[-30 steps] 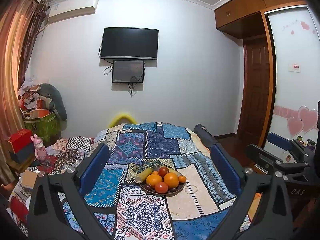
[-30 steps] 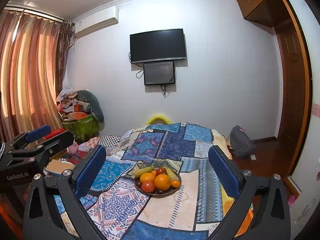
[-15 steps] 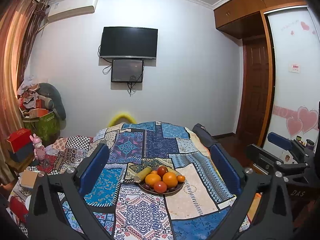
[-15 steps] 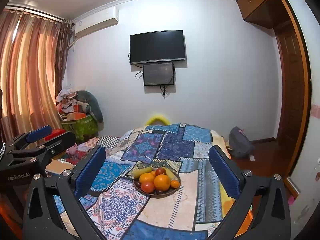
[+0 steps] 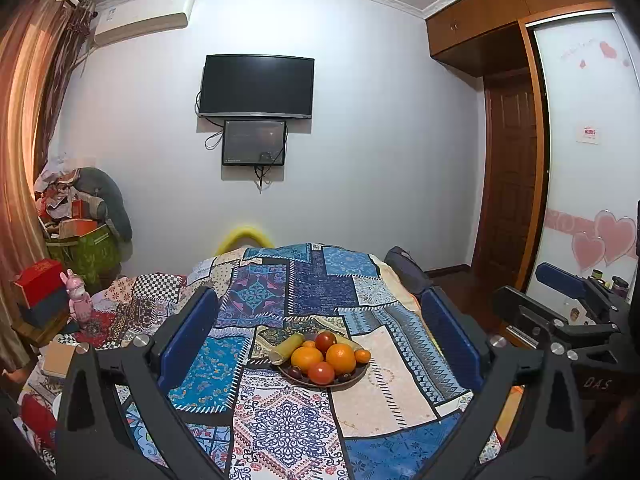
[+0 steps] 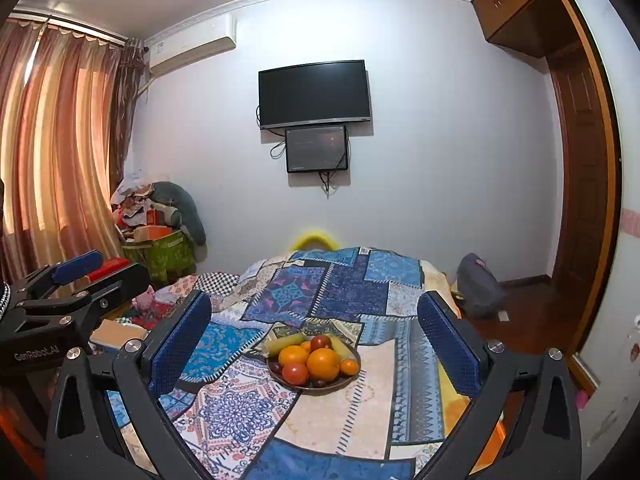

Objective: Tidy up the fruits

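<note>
A: Patchwork quilt (image 5: 312,292) over the bed, running from near to far. Wall-mounted TV (image 5: 256,86) on the far wall, orange curtains (image 6: 52,148) at left.

B: Left gripper (image 5: 320,340) spread wide, gripping nothing, hanging above the near quilt. Right gripper (image 6: 314,340) likewise gaping and bare.

A: Brown fruit bowl (image 6: 344,382) resting mid-quilt, framed between both pairs of blue pads (image 6: 180,340).

B: Heaped inside: oranges (image 6: 323,364), red tomato (image 6: 295,373), yellow banana (image 6: 282,343) at far left. Tiny dark fruits along the near rim, kind unclear.
</note>
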